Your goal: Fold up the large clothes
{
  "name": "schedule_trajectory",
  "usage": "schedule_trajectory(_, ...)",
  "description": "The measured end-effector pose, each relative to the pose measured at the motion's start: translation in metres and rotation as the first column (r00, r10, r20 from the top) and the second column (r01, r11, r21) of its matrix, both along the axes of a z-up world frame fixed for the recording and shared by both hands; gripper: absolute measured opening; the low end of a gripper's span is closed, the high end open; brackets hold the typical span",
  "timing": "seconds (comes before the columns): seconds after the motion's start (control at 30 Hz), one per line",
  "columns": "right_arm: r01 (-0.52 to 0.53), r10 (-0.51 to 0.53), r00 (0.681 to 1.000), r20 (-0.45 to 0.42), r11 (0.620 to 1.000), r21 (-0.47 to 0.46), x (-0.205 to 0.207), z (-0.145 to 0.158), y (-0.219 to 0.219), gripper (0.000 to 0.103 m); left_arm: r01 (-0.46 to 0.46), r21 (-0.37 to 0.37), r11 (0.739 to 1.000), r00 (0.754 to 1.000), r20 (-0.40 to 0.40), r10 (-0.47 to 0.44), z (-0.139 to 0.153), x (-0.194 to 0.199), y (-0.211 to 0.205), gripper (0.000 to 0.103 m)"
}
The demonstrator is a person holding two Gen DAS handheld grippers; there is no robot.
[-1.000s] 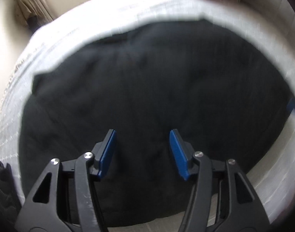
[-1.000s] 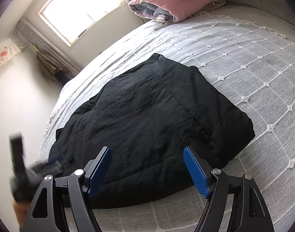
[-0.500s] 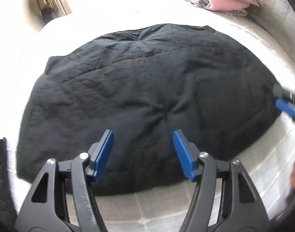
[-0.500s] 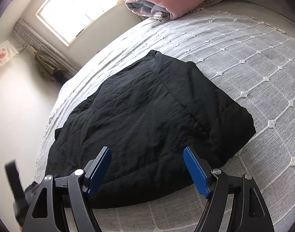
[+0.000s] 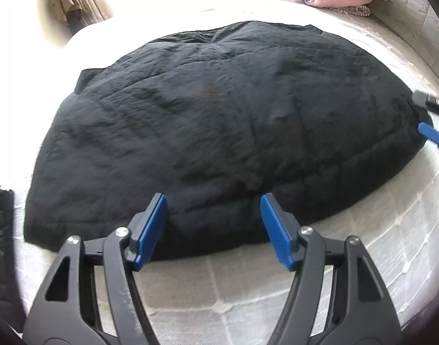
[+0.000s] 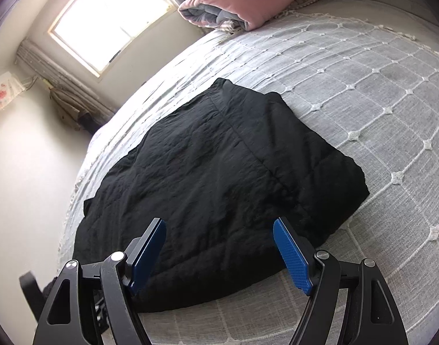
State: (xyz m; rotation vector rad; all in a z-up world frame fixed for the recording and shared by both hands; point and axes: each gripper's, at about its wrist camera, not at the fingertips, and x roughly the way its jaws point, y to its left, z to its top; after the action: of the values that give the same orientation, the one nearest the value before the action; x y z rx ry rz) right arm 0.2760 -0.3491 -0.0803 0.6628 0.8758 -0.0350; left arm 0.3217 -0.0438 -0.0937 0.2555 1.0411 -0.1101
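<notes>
Both pairs of fingers stand wide apart and empty, the left gripper (image 5: pixel 212 228) having drawn back from above the black jacket (image 5: pixel 219 132) to its near edge. With the right gripper (image 6: pixel 219 254) likewise at that edge (jacket on the bedspread (image 6: pixel 377 109)), another fold looks next.

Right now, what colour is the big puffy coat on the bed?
Black: the puffy quilted coat shows best in the right wrist view.
</notes>
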Motion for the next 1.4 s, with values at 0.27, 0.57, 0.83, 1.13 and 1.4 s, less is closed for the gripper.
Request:
schedule_trajectory(0.27,0.028,-0.028,1.000,0.005,0.999,0.029,-0.012,0.002,-0.010,0.078,0.003,-0.050,0.999,1.000,-0.031,-0.005,-0.018,0.006,0.012,0.071)
schedule_trajectory(0.57,0.235,-0.228,0.966,-0.121,0.971,0.041,-0.055,-0.015,-0.068,0.080,0.006,-0.048,0.999,1.000,-0.010,-0.007,-0.020,0.004,0.011,0.071)
schedule_trajectory(0.83,0.208,-0.181,0.977,-0.111,0.921,0.330,-0.040,-0.052,-0.060,0.080,0.002,-0.056,0.998,1.000,-0.014,-0.003,-0.019,0.004,0.013,0.071)
schedule_trajectory(1.13,0.175,-0.163,0.984,-0.068,0.952,0.251,-0.009,-0.053,-0.024,0.081,0.009,-0.068,0.998,1.000,-0.018,-0.010,-0.018,0.005,0.015,0.071)
schedule_trajectory(1.4,0.213,-0.212,0.977,-0.034,0.933,0.290,0.002,-0.058,-0.019,0.082,0.011,-0.074,0.997,1.000,-0.020,-0.012,-0.018,0.005,0.016,0.071)
